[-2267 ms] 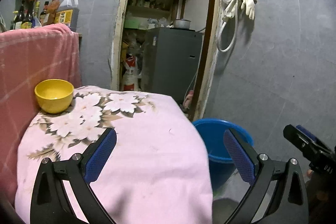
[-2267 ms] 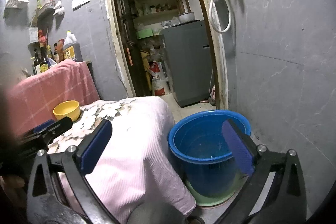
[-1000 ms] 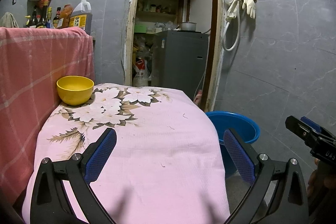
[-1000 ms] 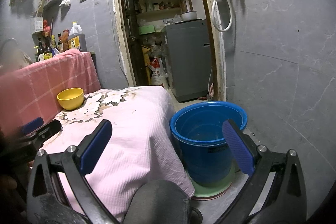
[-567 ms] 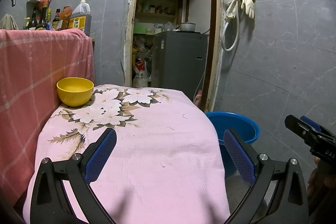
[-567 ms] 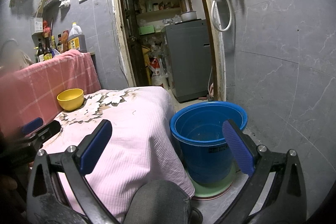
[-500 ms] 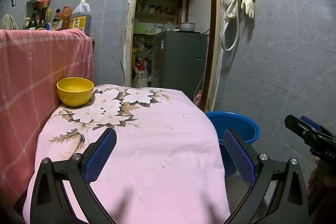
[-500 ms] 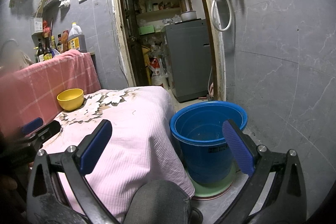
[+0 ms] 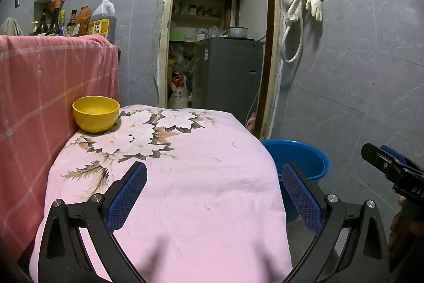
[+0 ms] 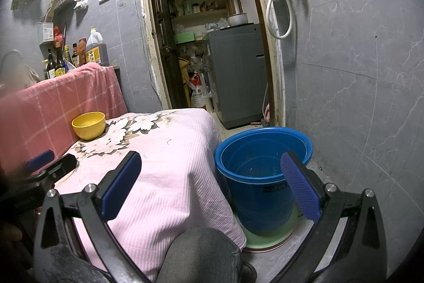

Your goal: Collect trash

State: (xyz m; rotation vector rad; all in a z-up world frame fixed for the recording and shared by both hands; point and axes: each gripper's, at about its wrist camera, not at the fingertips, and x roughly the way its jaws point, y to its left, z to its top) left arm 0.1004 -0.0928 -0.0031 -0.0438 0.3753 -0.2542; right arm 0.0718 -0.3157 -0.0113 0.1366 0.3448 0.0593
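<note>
While I hold the left hand-held gripper [image 9: 212, 192] and right hand-held gripper [image 10: 212, 184] released and empty, faint specks [image 9: 207, 207], possibly trash, dot the pink-clothed counter [image 9: 185, 177]; the blue bucket [image 10: 262, 166] waits at three o'clock, presumably for scraps.

Since 2.3 s ago: left gripper [image 9: 212, 192] raised and drawn back, showing more of the pink floral cloth [image 9: 185, 177] and yellow bowl [image 9: 95, 113]. Right gripper [image 10: 209, 182] likewise pulled back from the blue bucket [image 10: 262, 150]. Near-motionless over the last second.
</note>
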